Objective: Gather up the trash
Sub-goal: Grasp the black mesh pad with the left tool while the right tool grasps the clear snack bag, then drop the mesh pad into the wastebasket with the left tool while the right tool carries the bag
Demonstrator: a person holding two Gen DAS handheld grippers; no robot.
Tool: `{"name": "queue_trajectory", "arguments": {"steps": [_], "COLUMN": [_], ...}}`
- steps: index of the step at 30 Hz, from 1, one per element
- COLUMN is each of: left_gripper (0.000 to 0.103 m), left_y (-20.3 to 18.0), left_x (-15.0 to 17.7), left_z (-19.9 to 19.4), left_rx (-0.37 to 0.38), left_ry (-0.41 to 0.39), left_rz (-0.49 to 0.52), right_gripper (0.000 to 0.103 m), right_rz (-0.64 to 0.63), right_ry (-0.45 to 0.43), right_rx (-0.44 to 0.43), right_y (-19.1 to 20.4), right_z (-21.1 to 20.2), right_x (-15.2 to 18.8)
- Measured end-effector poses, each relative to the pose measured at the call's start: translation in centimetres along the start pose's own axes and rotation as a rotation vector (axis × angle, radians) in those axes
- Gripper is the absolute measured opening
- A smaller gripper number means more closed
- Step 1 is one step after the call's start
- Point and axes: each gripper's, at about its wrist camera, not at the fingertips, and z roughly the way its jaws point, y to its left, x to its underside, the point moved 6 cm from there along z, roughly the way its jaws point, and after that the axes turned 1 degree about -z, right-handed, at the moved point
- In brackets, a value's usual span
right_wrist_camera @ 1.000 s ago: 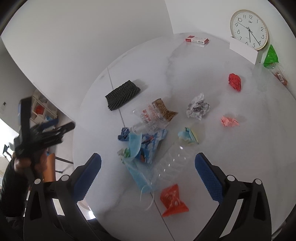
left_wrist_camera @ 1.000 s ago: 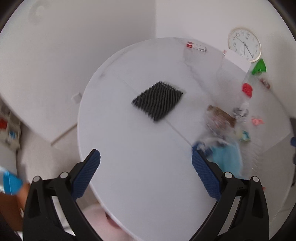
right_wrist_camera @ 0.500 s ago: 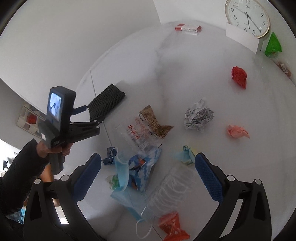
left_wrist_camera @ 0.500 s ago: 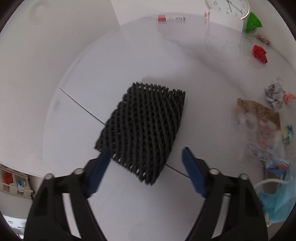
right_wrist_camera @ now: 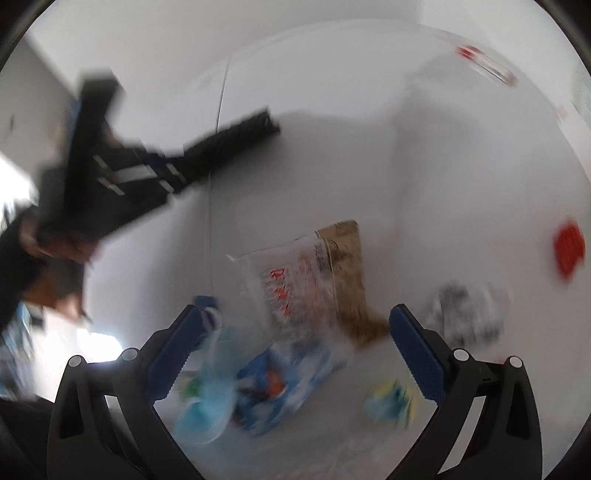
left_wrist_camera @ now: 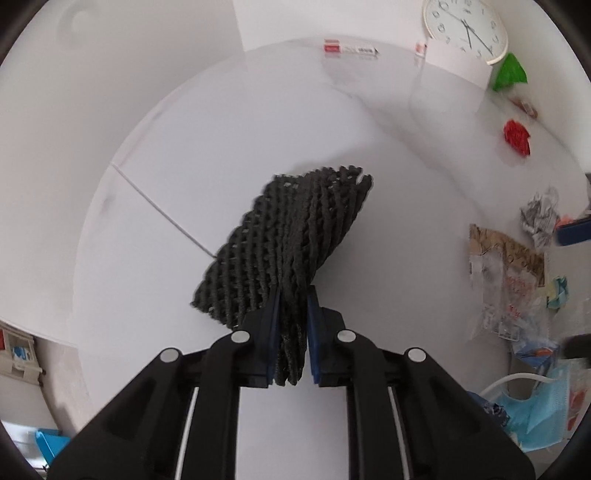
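Observation:
A black foam mesh sleeve rises off the round white table, its near end pinched flat between the blue pads of my left gripper, which is shut on it. The blurred right wrist view shows that gripper at the left with the mesh. My right gripper is open, low over a trash pile, with a clear snack bag between and beyond its fingers. A blue face mask and a blue wrapper lie just under it.
More trash is scattered to the right: crumpled grey paper, a red wad, a yellow and blue folded scrap and a green wrapper. A wall clock and a red and white box stand at the table's far edge.
My left gripper came in over the black mesh and closed on it, lifting its near end. My right gripper dropped closer to the trash pile, still open.

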Motion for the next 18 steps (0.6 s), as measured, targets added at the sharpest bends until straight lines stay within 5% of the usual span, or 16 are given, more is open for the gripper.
{"name": "queue_trajectory", "arguments": {"steps": [6, 8, 14, 18], "left_gripper": [0.014, 0.014, 0.014, 0.014], "left_y": [2.8, 4.2, 7.5, 8.9], "left_x": [0.9, 1.8, 5.7, 9.9], "left_z": [-4.5, -6.4, -11.4, -14.5], "left_rx": [-0.023, -0.04, -0.126, -0.194], "left_ry": [-0.047, -0.07, -0.096, -0.079], "left_rz": [-0.12, -0.171, -0.294, -0.385], "right_gripper": [0.099, 0.084, 0.063, 0.059], "right_rz": [-0.047, -0.023, 0.029, 0.075], "right_ry": [0.087, 0.101, 0.081, 0.017], "right_rx": [0.01, 0.003, -0.043, -0.07], "right_y": [-0.2, -0.6, -1.0, -1.6], "right_z": [4.4, 4.9, 4.6, 3.3], "right_x": [-1.5, -1.7, -2.3, -3.0]}}
